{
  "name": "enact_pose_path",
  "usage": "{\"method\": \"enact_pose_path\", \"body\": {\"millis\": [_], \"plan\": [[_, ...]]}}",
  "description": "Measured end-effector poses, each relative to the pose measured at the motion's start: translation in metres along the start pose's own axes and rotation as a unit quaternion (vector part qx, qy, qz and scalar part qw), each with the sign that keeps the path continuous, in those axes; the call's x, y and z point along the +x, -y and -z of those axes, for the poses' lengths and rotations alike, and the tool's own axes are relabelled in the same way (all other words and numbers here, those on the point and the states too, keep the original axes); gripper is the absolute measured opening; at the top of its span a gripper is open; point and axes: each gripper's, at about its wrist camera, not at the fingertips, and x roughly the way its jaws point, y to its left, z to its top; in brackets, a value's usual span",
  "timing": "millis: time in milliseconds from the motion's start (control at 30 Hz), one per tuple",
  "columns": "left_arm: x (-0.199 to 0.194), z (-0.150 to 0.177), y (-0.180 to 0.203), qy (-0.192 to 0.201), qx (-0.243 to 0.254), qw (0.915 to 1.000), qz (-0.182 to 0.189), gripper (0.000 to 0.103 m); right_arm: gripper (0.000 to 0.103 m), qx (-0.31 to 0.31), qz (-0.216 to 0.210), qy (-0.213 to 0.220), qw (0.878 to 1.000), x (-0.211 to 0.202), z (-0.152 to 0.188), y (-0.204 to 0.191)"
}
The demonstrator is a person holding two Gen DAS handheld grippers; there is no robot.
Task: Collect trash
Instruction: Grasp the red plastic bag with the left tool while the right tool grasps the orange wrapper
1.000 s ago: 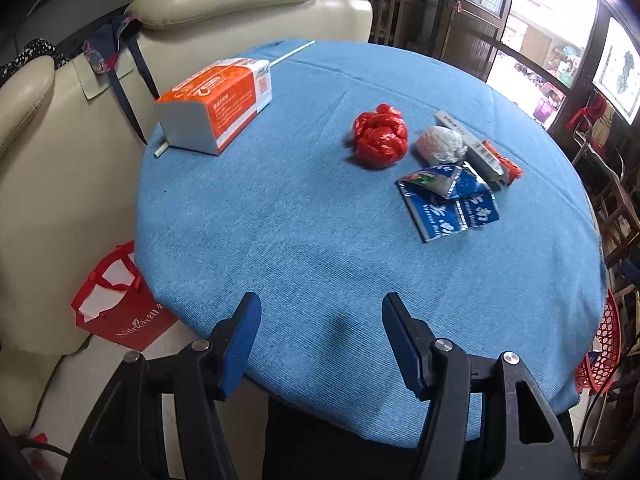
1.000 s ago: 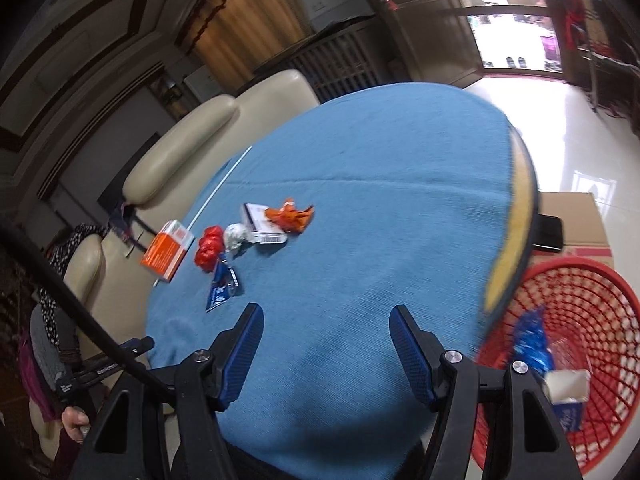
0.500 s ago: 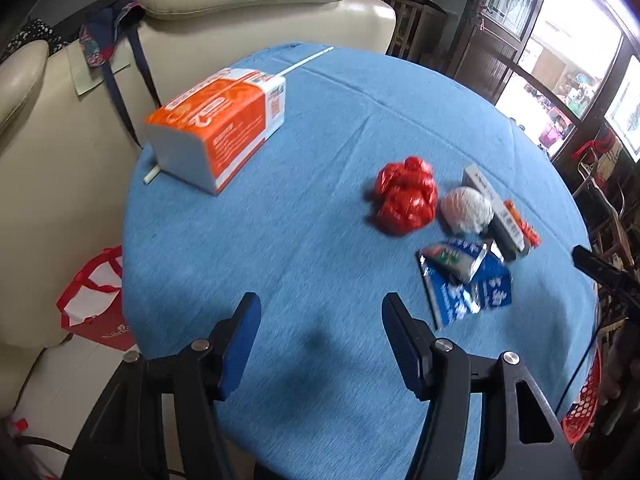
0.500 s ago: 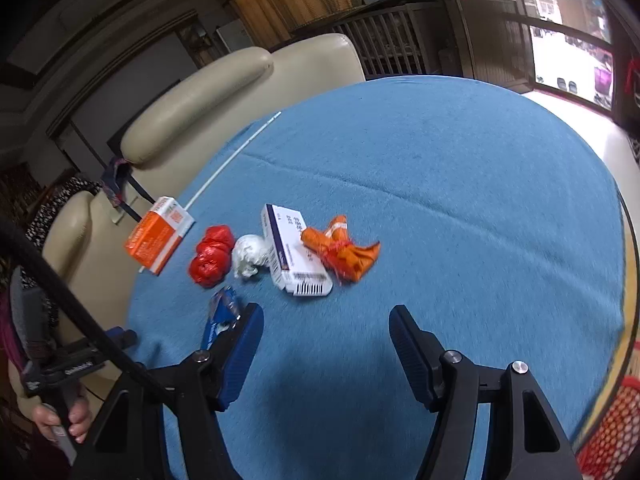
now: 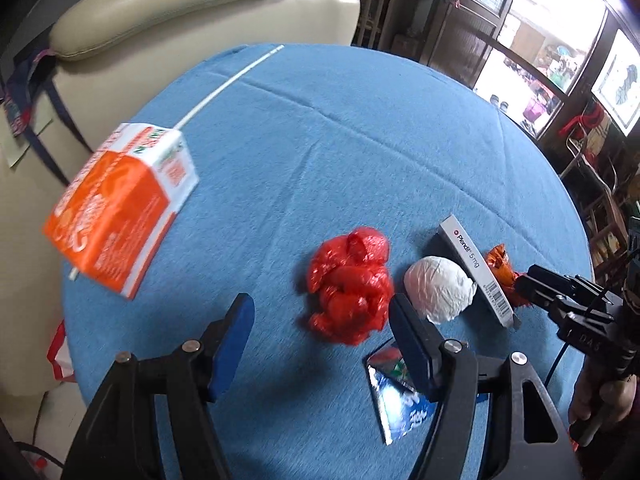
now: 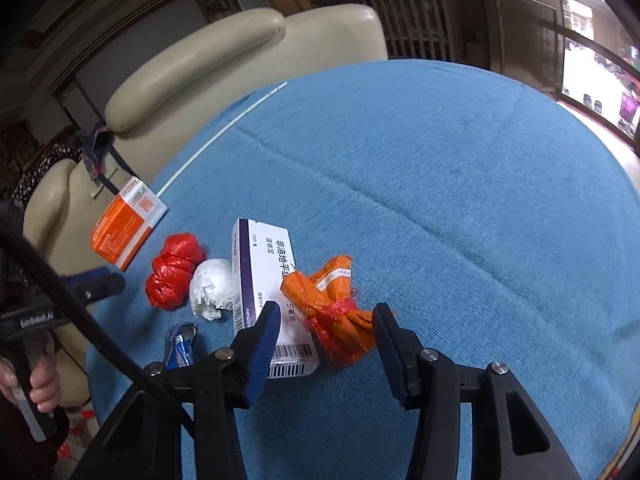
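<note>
Now both tools have closed in on the litter cluster compared with a second ago: my right gripper (image 6: 325, 322), which was over bare cloth near the table edge, has its spread jaws straddling the crumpled orange wrapper (image 6: 334, 304), not yet touching; my left gripper (image 5: 320, 320), jaws likewise wide apart and empty, has advanced from the near rim until the red plastic wad (image 5: 350, 284) sits just ahead between its fingers. Judgement: approach phase is done on the right, and a pinch on the wrapper comes next. Wrapper lies partly on the white medicine box (image 6: 266, 284); white paper ball (image 5: 439, 288) touches that box's other side, so a low close risks dragging the box. Blue foil packets (image 5: 396, 400) lie under my left tool. Orange carton (image 5: 120, 208) stands well apart near the table's left rim. Far half of the blue tablecloth (image 6: 460, 168) is open for lifting away
</note>
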Motion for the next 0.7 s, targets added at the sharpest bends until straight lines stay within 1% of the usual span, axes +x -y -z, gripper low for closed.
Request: {"method": "enact_pose_path", "body": {"millis": [67,133,200,233,267,300,400,500,567,700], "plan": [[0.01,-0.003,0.001,-0.012,-0.001,0.9999,0.003,0.07,0.052,-0.01,0.011,-0.006,1.0,0.01,-0.001,0.0],[0.022,-0.003,0.0,-0.023,-0.01,0.9997,0.01,0.07,0.051,-0.014,0.012,-0.016,1.0,0.019,0.0,0.002],[0.028,-0.002,-0.002,-0.024,-0.021,0.9992,0.024,0.07,0.042,-0.014,0.012,-0.021,1.0,0.025,0.002,0.004],[0.029,-0.001,-0.004,-0.022,-0.027,0.999,0.03,0.069,0.039,-0.014,0.008,-0.017,1.0,0.025,0.003,0.004],[0.028,0.0,-0.004,-0.015,-0.028,0.9988,0.036,0.06,0.035,-0.008,0.002,-0.016,1.0,0.024,0.004,0.006],[0.028,0.0,-0.004,-0.011,-0.027,0.9987,0.041,0.049,0.032,-0.002,-0.004,-0.011,1.0,0.022,0.005,0.008],[0.023,0.001,-0.003,-0.004,-0.026,0.9989,0.038,0.043,0.032,0.021,-0.012,0.007,1.0,0.011,0.013,0.013],[0.016,0.002,-0.002,0.007,-0.025,0.9992,0.032,0.041,0.032,0.041,-0.015,0.023,0.999,-0.005,0.022,0.017],[0.005,0.005,-0.002,0.02,-0.027,0.9988,0.035,0.041,0.032,0.054,-0.023,0.03,0.998,-0.017,0.029,0.018],[-0.024,0.012,0.003,0.052,-0.017,0.9982,0.024,0.041,0.032,0.076,-0.031,0.05,0.995,-0.047,0.05,0.018]]}}
